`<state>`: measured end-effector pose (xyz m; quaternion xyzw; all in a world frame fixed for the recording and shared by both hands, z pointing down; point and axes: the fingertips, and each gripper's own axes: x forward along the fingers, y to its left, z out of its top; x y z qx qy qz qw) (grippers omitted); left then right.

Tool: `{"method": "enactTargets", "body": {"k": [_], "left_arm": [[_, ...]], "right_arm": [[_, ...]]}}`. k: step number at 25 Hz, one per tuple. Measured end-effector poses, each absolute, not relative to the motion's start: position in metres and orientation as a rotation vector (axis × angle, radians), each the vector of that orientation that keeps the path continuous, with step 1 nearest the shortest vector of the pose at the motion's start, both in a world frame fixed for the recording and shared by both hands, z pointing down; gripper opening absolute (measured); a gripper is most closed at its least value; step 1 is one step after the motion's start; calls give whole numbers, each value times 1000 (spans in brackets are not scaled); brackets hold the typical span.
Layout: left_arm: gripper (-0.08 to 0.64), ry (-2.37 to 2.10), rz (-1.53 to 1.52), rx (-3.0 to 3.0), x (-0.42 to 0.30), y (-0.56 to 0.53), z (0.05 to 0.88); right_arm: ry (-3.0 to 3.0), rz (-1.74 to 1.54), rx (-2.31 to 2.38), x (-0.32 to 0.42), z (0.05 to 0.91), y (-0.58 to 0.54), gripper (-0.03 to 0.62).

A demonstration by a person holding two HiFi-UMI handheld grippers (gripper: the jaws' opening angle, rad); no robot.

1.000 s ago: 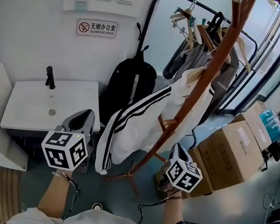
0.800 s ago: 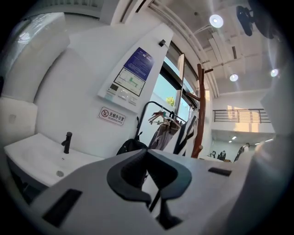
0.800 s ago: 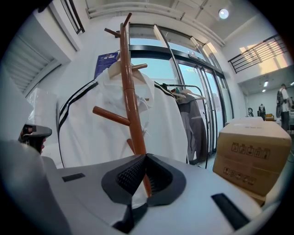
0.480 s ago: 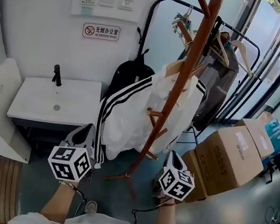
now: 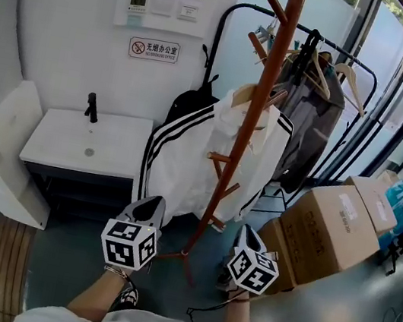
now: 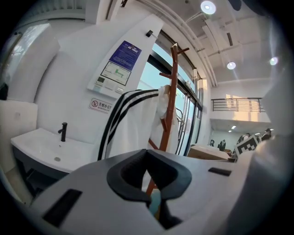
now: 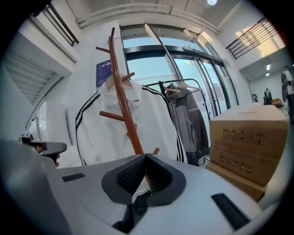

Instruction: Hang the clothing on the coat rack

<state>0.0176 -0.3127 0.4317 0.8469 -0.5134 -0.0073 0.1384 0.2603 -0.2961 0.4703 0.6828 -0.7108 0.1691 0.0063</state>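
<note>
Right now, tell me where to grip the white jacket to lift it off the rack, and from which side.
Grip the striped shoulder beside the collar, coming from left of the pole. The jacket hangs from its top there, and that shoulder spreads open on this side, probably easiest to pinch.

The coat rack (image 5: 253, 119) is placed at the centre of the frame, and the jacket (image 5: 186, 158) is hung on it, draped mostly to its left. A sink worktop (image 5: 57, 146) is set at the left against the wall, with a faucet (image 5: 92, 107) at its rear edge. A backpack (image 5: 186, 103) is seen behind the jacket. A clothes rail (image 5: 324, 55) is placed behind the rack at the upper right, and cardboard boxes (image 5: 336, 226) are set at the right. The left gripper (image 5: 149, 205) and right gripper (image 5: 247, 232) are held low in the frame, one on either side of the rack's foot.
</note>
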Motion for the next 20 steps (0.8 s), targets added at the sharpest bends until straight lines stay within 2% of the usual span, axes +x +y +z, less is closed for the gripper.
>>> {"method": "enactTargets", "body": {"k": [9, 20], "left_arm": [[8, -1344, 43, 2527, 52, -321, 436], [8, -1294, 58, 2530, 58, -343, 444]], "right_arm": [[-2239, 482, 2110, 246, 466, -308, 23], [-2192, 419, 2107, 244, 467, -321, 23]]}}
